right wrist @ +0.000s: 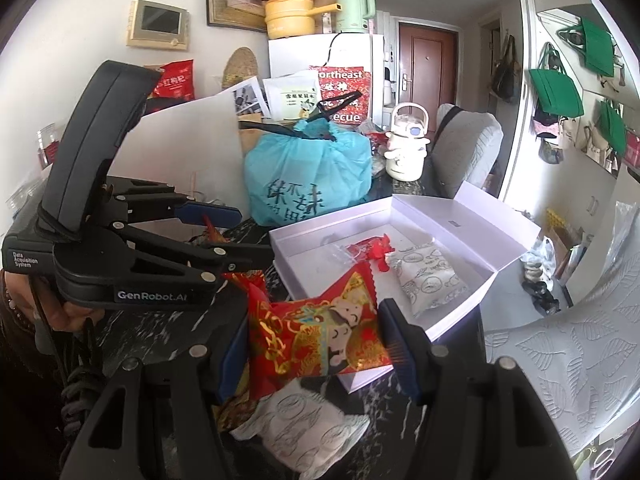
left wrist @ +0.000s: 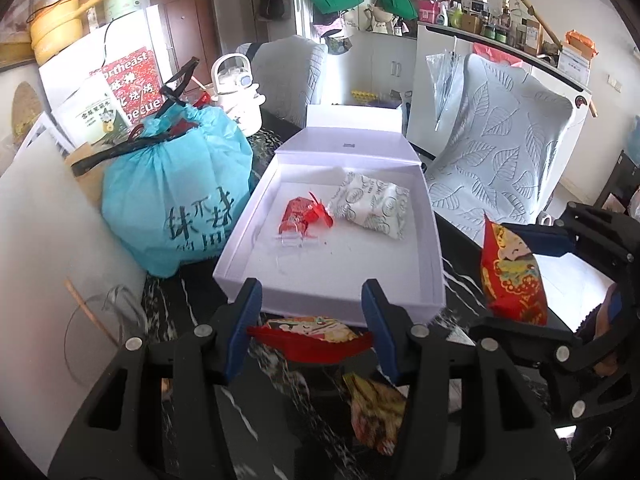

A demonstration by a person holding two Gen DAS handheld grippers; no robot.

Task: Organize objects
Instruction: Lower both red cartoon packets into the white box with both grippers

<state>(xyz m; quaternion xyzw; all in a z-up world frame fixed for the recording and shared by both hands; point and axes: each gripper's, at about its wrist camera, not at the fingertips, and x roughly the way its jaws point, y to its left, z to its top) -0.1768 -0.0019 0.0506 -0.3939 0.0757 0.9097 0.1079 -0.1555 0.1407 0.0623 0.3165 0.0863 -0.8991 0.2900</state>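
Clamped in your right gripper (right wrist: 314, 340), one red snack packet (right wrist: 320, 332) is hanging just short of the white box (right wrist: 404, 324), so you are lifting it over the rim while your left gripper (left wrist: 312, 336) is pinching another red packet (left wrist: 308, 338).

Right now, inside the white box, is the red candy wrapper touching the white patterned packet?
Touching. In the left wrist view the red candy wrapper has its twisted end against the white patterned packet with no floor of the white box showing between them.
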